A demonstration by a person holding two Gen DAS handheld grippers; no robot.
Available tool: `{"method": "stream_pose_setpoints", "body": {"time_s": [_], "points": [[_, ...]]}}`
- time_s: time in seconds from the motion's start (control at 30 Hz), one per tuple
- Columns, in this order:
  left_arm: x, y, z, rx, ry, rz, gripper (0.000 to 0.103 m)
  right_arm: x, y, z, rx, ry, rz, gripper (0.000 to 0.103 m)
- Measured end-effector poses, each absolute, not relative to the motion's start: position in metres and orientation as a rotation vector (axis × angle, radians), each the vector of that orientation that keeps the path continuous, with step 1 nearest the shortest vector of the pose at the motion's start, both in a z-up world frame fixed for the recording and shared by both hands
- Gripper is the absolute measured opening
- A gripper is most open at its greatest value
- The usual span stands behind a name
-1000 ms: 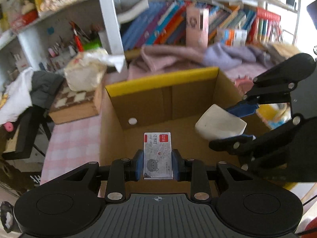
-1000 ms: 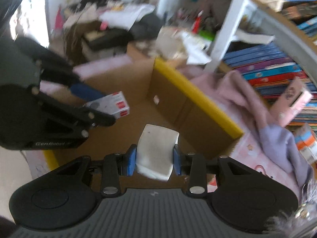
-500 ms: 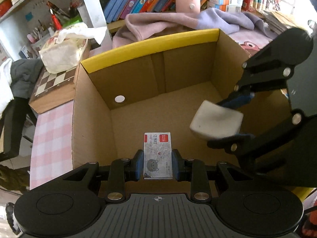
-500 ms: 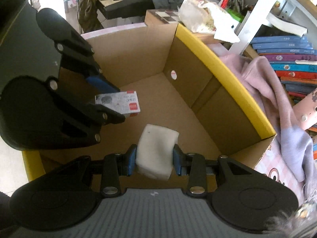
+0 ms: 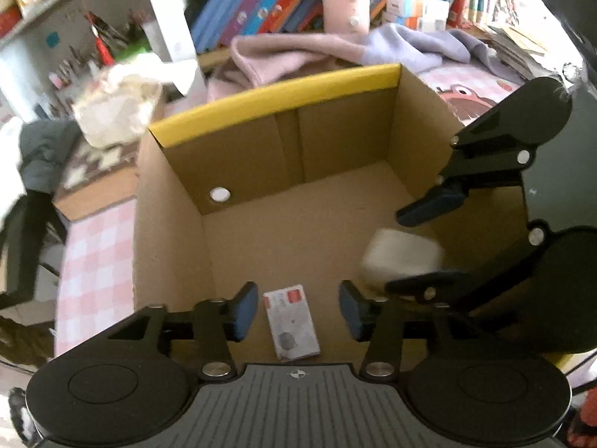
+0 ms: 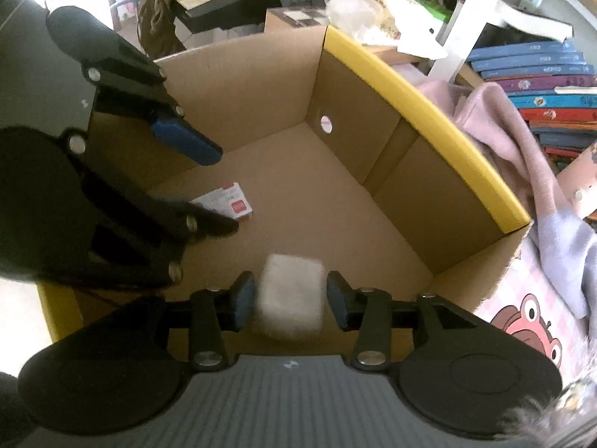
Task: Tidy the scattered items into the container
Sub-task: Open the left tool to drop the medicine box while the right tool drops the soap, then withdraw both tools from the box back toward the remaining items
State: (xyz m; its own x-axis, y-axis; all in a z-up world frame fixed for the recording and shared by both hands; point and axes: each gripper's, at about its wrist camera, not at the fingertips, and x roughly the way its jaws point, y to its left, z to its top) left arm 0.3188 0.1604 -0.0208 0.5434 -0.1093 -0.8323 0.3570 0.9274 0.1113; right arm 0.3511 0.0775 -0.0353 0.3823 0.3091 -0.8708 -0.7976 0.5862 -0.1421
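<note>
A cardboard box (image 5: 276, 100) with a yellow rim stands open below both grippers. My left gripper (image 5: 297, 311) is inside it with its jaws opening. The small white-and-red staple box (image 5: 291, 324) lies loose between the pads, touching neither. In the right wrist view the staple box (image 6: 227, 205) rests on the cardboard box (image 6: 429, 112) floor under the left gripper (image 6: 203, 183). My right gripper (image 6: 290, 300) is opening too. The white sponge (image 6: 291, 295) is blurred between its pads with a small gap on each side. In the left wrist view the right gripper (image 5: 425, 244) brackets the sponge (image 5: 403, 257).
A pink and lilac garment (image 5: 298, 52) lies behind the box, under a shelf of books (image 5: 283, 3). A tissue pack (image 5: 115, 108) and a chessboard box (image 5: 97, 171) sit to the left on the pink checked cloth (image 5: 97, 254).
Both grippers' jaws have spread apart. The staple box has slipped out of the left pads onto the box floor. The sponge has come free of the right pads and is blurred.
</note>
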Motion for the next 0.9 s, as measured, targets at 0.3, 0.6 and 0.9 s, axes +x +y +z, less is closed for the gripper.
{"method": "stream_pose_setpoints", "body": {"time_s": [0.3, 0.6, 0.9], "points": [[0.297, 0.168, 0.005, 0.271, 0.869, -0.231, 0.070, 0.334, 0.066, -0.013, -0.570, 0.861, 0.750, 0.047], [0.253, 0.175, 0.043, 0.227, 0.714, -0.173, 0.080, 0.298, 0.055, 0.028, -0.503, 0.727, 0.707, 0.050], [0.183, 0.180, 0.075, 0.195, 0.576, -0.130, 0.086, 0.238, 0.034, 0.067, -0.408, 0.590, 0.621, 0.052]]}}
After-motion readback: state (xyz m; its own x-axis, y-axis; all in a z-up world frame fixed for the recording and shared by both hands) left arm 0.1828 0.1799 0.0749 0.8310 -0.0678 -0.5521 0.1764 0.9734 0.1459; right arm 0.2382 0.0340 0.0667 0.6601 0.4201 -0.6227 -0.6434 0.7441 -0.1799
